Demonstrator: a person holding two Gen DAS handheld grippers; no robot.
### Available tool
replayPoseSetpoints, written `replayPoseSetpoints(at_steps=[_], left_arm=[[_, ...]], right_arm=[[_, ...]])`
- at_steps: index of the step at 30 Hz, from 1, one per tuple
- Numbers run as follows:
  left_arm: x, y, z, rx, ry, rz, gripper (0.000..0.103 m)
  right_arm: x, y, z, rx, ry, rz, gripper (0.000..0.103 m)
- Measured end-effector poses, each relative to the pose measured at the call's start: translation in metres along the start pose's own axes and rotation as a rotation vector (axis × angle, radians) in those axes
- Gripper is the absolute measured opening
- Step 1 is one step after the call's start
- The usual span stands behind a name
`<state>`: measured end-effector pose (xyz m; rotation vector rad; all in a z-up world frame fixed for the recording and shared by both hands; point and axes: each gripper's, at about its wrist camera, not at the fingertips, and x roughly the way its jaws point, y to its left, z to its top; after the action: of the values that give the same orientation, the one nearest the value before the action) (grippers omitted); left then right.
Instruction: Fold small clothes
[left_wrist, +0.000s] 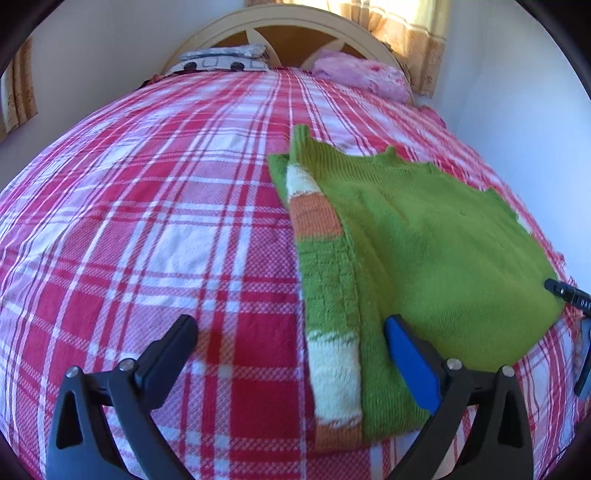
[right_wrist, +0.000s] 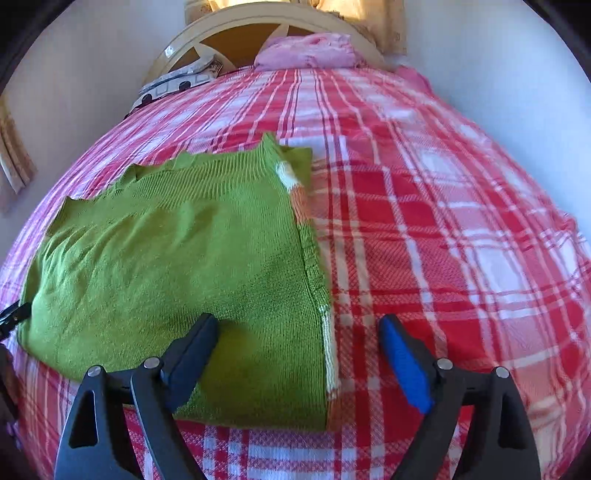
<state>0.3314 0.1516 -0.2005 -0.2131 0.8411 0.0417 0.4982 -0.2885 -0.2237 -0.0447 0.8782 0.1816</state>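
A small green knitted sweater (left_wrist: 436, 243) lies flat on the bed, with a sleeve striped white, orange and green folded along its left side (left_wrist: 325, 280). My left gripper (left_wrist: 291, 336) is open and empty, hovering over the sweater's near left edge. In the right wrist view the sweater (right_wrist: 166, 258) lies left of centre, its striped edge (right_wrist: 328, 354) on the right. My right gripper (right_wrist: 299, 332) is open and empty over the sweater's near right corner. The tip of the other gripper shows at the right edge (left_wrist: 569, 295) of the left wrist view.
The bed is covered with a red, pink and white plaid blanket (left_wrist: 147, 221). At the head stand a cream headboard (left_wrist: 280, 18), a patterned grey pillow (left_wrist: 221, 61) and a pink pillow (left_wrist: 362, 74). White walls and orange curtains (left_wrist: 406, 29) surround the bed.
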Motion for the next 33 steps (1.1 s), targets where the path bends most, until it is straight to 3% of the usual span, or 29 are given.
replayPoseSetpoints(at_steps=[6,11,15,18,26,33], left_arm=[[-0.004,0.017,-0.001,-0.082,-0.018,0.001,0.103],[-0.007,0.023,-0.004,-0.1,-0.023,0.005,0.103],[-0.011,0.031,-0.005,-0.115,-0.021,0.007,0.103],[-0.011,0.039,-0.001,-0.134,-0.02,0.011,0.103],[-0.011,0.042,0.006,-0.085,-0.029,0.066,0.103],[-0.003,0.046,0.003,-0.097,-0.002,0.049,0.103]], right_arm=[[-0.006,0.025,-0.001,-0.081,-0.018,-0.001,0.088],[0.005,0.0,-0.003,0.005,0.011,0.005,0.088],[-0.014,-0.004,-0.005,-0.008,-0.038,-0.067,0.088],[-0.033,0.012,-0.001,-0.059,-0.083,-0.031,0.088],[-0.055,0.127,0.003,-0.318,-0.135,0.115,0.088],[-0.06,0.25,-0.031,-0.66,-0.178,0.183,0.088]])
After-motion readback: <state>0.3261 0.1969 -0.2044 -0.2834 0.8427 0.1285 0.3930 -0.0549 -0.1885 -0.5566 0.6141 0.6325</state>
